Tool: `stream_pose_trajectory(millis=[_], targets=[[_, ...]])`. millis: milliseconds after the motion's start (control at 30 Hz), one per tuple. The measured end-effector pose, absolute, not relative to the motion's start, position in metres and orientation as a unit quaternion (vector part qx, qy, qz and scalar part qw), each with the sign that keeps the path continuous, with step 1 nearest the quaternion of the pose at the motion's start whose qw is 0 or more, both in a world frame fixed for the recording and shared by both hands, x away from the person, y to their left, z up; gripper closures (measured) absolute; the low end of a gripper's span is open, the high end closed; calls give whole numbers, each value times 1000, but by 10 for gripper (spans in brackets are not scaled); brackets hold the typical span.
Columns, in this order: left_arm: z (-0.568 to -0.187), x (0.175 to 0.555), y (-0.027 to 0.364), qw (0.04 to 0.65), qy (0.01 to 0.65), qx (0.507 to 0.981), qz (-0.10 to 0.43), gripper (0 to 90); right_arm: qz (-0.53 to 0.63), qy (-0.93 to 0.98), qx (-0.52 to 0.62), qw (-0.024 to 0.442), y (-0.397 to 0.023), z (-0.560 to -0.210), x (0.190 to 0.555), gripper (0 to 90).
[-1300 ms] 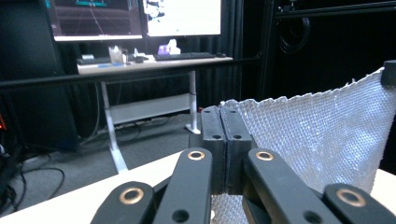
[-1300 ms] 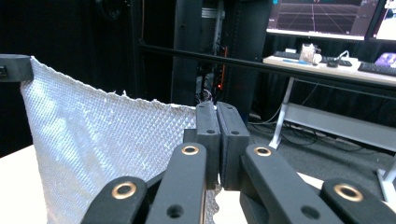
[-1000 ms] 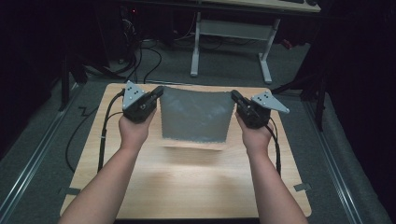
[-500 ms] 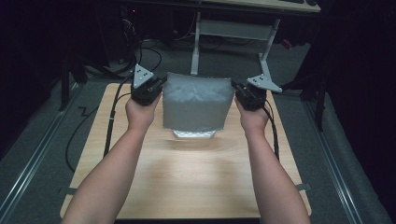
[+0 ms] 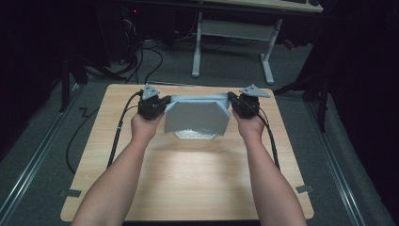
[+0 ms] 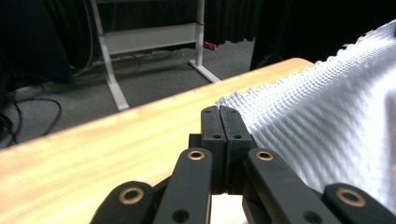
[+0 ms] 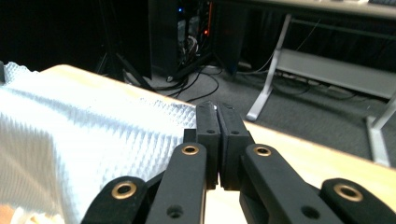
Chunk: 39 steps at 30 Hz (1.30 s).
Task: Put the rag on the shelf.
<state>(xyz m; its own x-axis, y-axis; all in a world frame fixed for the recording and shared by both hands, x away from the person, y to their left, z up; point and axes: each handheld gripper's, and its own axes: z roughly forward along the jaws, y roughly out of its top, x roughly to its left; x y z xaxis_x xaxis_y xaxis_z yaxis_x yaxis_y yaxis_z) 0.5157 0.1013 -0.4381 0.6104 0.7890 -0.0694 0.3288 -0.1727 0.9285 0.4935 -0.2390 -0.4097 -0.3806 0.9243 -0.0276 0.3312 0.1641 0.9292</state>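
A pale waffle-textured cloth (image 5: pixel 197 115) hangs stretched between both grippers over the far half of the wooden table (image 5: pixel 197 188). Its lower end bunches on the tabletop. My left gripper (image 5: pixel 164 103) is shut on the cloth's upper left corner; in the left gripper view the jaws (image 6: pixel 219 112) are pressed together on the scalloped edge of the cloth (image 6: pixel 317 126). My right gripper (image 5: pixel 230 100) is shut on the upper right corner. In the right gripper view its jaws (image 7: pixel 217 109) pinch the edge of the cloth (image 7: pixel 93 135), which spreads away to the left.
Black cables (image 5: pixel 120 132) trail from the grippers over the table's sides. Beyond the far edge stands a white desk frame (image 5: pixel 230 33) on grey carpet, with more cables on the floor. A metal rail (image 5: pixel 33 160) runs along the left.
The cloth lay flat a second ago. Both grippers lifted its far edge up and away, then came down slightly, so the cloth now hangs with its lower end gathered on the table.
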Motion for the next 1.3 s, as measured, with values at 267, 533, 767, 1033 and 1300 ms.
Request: stream_pose_trajectory(millis=[267,533,767,1033,1300], targets=[[-463,502,104,522,391,732,195,900,463,698,460,295,-238,-440,481,892],[-483,496,109,518,406,732,176,900,451,707,469,278,-234,-460,476,890],[-485,491,111,519,407,731,174,898,454,704,472,276,-235,-467,473,882],[-488,490,114,521,413,725,177,839,454,702,481,265,-238,-474,473,788],[-482,489,130,516,430,716,191,659,452,696,485,274,-248,-466,472,651]])
